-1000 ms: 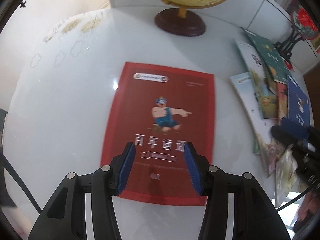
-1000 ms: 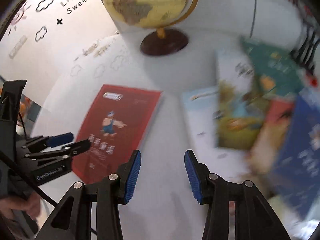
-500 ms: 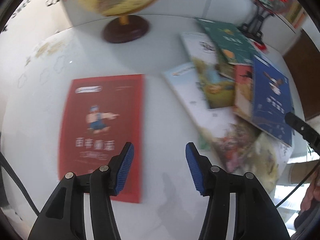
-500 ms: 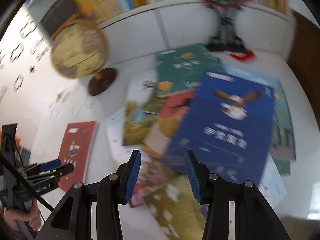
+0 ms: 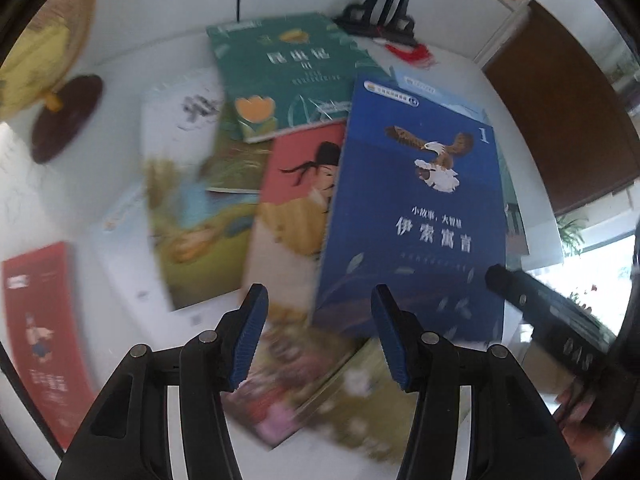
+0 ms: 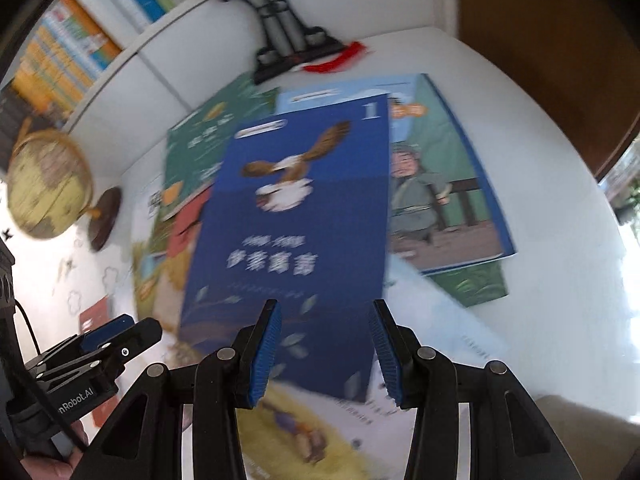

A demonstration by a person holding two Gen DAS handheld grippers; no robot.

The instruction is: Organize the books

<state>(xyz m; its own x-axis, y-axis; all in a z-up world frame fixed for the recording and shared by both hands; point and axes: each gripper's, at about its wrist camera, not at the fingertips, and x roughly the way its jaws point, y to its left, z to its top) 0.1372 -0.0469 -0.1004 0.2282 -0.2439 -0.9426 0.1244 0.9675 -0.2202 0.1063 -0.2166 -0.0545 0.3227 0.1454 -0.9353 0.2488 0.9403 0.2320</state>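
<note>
Now over the heap: left gripper (image 5: 318, 334) slack, empty; right gripper (image 6: 326, 354) widening, empty, above blue book (image 6: 296, 232) topping the pile, likely next; red book (image 5: 38, 336) set apart.

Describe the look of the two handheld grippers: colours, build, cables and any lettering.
Both are alike. The left gripper and the right gripper have glossy black plastic linkage arms with round silver pivot pins, and each finger ends in a ribbed blue pad. Seen from the right wrist, the left gripper's body carries white lettering ending "nRobot.AI" and a black cable.
</note>
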